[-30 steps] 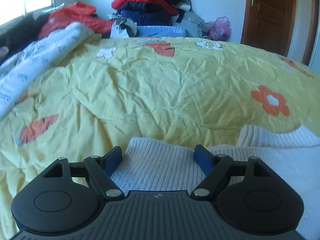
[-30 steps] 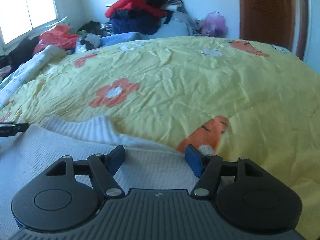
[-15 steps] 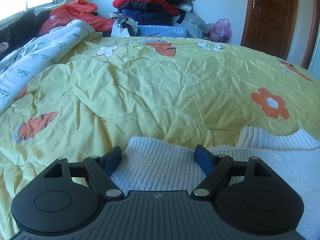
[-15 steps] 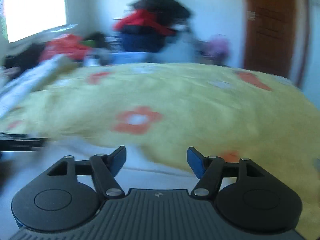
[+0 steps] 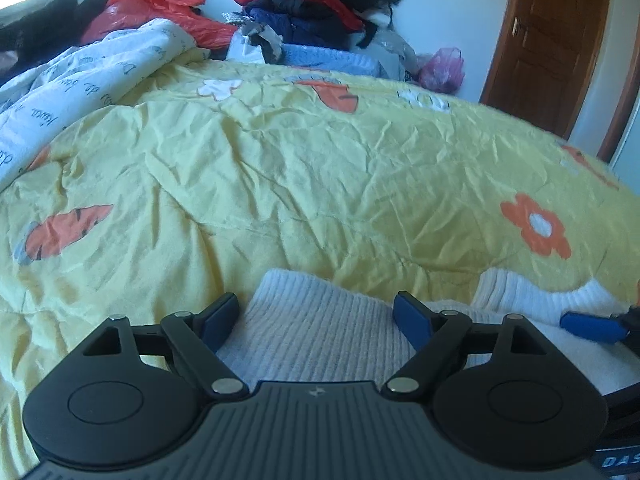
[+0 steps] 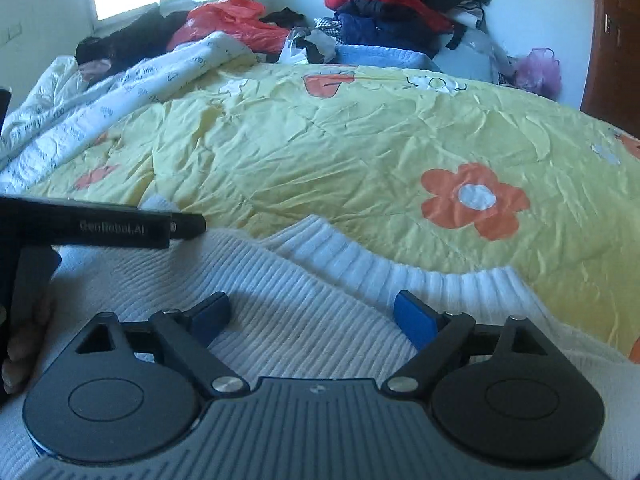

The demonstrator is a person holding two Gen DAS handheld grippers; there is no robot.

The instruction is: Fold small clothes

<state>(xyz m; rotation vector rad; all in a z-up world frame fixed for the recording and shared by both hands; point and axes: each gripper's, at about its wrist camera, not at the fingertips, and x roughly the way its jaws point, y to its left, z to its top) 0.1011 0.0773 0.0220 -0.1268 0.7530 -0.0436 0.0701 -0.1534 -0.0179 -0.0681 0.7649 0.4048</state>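
A white ribbed knit sweater (image 5: 320,332) lies flat on the yellow flowered bedspread (image 5: 320,184). My left gripper (image 5: 316,316) is open, its blue pads straddling the sweater's left ribbed edge just above the cloth. My right gripper (image 6: 312,316) is open over the sweater (image 6: 280,304), just short of its ribbed band (image 6: 360,264). The left gripper's black body (image 6: 104,226) shows at the left of the right wrist view. One blue pad of the right gripper (image 5: 588,326) shows at the right of the left wrist view.
A white printed quilt (image 5: 80,92) lies bunched along the bed's left side. A pile of red, navy and black clothes (image 5: 304,4) and bags sits beyond the far edge. A brown door (image 5: 556,44) stands at the back right.
The right gripper has swung left and nearer the left gripper, over the sweater's middle. The left gripper has shifted only slightly. Both stay open.
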